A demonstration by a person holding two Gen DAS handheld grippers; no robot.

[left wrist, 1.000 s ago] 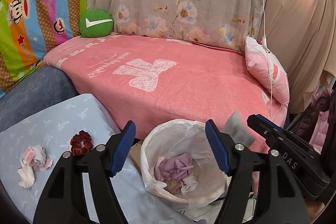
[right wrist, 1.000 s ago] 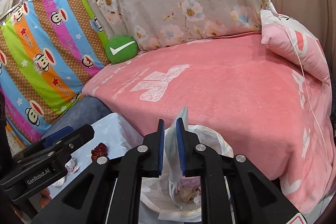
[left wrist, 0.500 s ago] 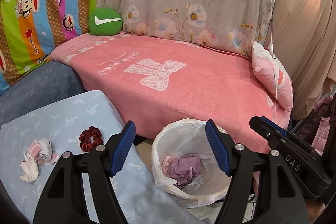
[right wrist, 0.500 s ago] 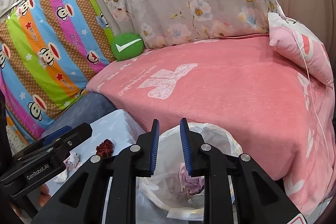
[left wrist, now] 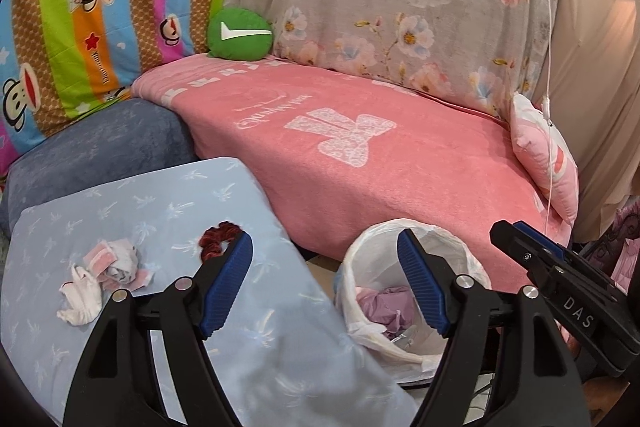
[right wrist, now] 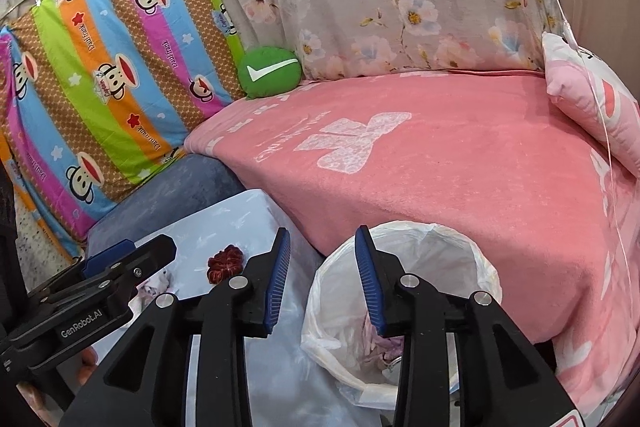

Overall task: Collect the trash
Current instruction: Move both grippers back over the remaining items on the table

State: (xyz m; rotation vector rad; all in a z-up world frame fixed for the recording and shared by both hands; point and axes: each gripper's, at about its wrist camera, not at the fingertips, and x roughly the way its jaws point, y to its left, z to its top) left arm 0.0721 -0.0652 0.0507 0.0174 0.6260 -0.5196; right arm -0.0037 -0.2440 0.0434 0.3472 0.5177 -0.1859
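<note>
Both grippers are hanging with fingers spread and nothing in them: the left gripper [left wrist: 325, 285] is sitting wide apart over the light blue cushion [left wrist: 168, 211], and the right gripper [right wrist: 323, 281] is gaping above the white-lined trash bin [right wrist: 486, 267]. Crumpled purple trash [left wrist: 384, 305] is lying inside the bin, just off the cushion's right edge. A wad of pink-white tissues [left wrist: 102, 273] is sitting near the cushion's left edge, with a dark red scrunchie [left wrist: 214, 237] resting toward the middle.
</note>
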